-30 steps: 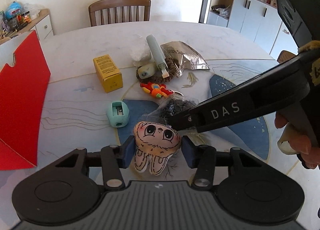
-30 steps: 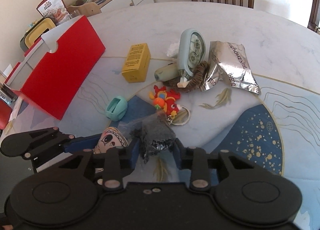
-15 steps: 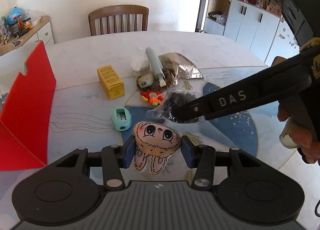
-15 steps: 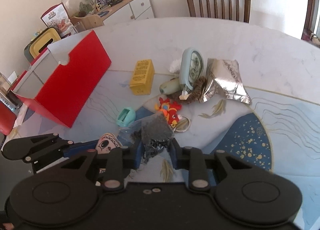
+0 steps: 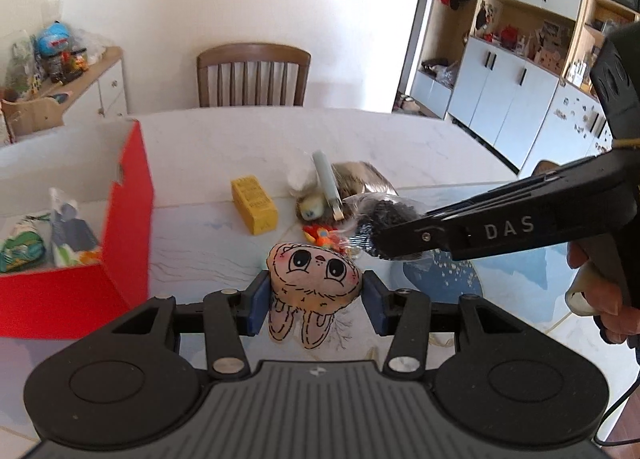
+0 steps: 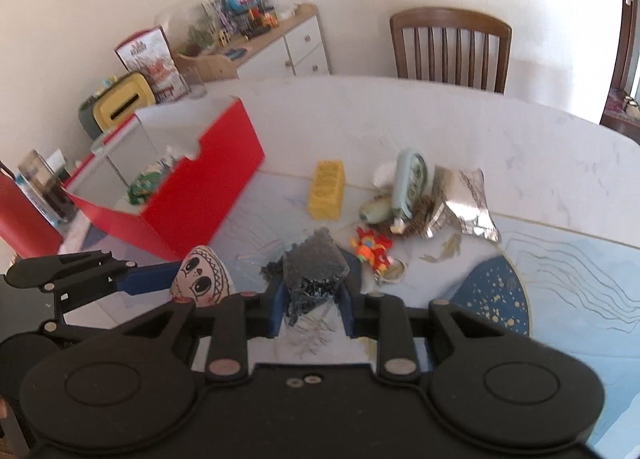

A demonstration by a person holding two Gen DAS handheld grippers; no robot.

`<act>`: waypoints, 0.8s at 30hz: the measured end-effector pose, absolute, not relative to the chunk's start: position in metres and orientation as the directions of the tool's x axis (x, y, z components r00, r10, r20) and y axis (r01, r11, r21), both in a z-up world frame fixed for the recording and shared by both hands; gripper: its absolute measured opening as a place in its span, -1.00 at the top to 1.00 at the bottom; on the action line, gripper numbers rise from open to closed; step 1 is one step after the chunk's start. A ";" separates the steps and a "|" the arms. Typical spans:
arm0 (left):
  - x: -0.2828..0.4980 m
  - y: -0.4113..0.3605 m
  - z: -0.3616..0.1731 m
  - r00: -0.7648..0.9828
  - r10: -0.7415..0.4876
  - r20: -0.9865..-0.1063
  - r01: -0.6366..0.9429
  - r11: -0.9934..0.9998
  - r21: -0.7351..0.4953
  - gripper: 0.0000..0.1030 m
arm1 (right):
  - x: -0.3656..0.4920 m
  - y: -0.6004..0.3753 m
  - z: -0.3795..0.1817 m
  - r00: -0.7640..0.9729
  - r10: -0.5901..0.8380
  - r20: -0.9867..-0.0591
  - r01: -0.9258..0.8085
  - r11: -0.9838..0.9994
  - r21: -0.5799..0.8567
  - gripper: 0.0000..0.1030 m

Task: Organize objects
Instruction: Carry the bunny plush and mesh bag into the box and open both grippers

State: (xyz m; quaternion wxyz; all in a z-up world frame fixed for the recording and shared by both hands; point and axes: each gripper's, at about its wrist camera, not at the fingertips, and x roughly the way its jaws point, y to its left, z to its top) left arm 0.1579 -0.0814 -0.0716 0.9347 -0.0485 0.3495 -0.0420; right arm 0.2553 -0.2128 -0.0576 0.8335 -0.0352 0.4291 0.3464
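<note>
Both claws are loaded and clear of the desk [image 5: 224,147], so the coming move turns on where the red box [image 5: 132,219] lies from each of them. The left claw [image 5: 315,297] is clamped on the bunny-face plush [image 5: 314,277], its 2 blue pads pressing the head from either side while the ears hang below. The right claw [image 6: 312,301] is clamped on a clear bag of small black pieces [image 6: 314,259], which bulges up between the pads.

In the left wrist view the box sits to the left of the plush and slightly ahead, open side up, with a few packets already lying inside. In the right wrist view the same box [image 6: 208,187] lies up and to the left, and the left claw [image 6: 160,273] with its plush [image 6: 202,277] sits between the bag and the box. The left claw is therefore the nearer of the 2, and I judge it should go first; the right has to cross the same path behind it. The box's long axis runs away from the person, so its near red wall is the edge to clear.
</note>
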 end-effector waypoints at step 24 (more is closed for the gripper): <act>0.127 0.046 -0.021 0.760 0.004 -0.650 -0.082 0.993 -0.090 0.07 | 0.216 -0.107 -0.011 0.400 0.617 -0.678 -0.648 0.713 0.266 0.49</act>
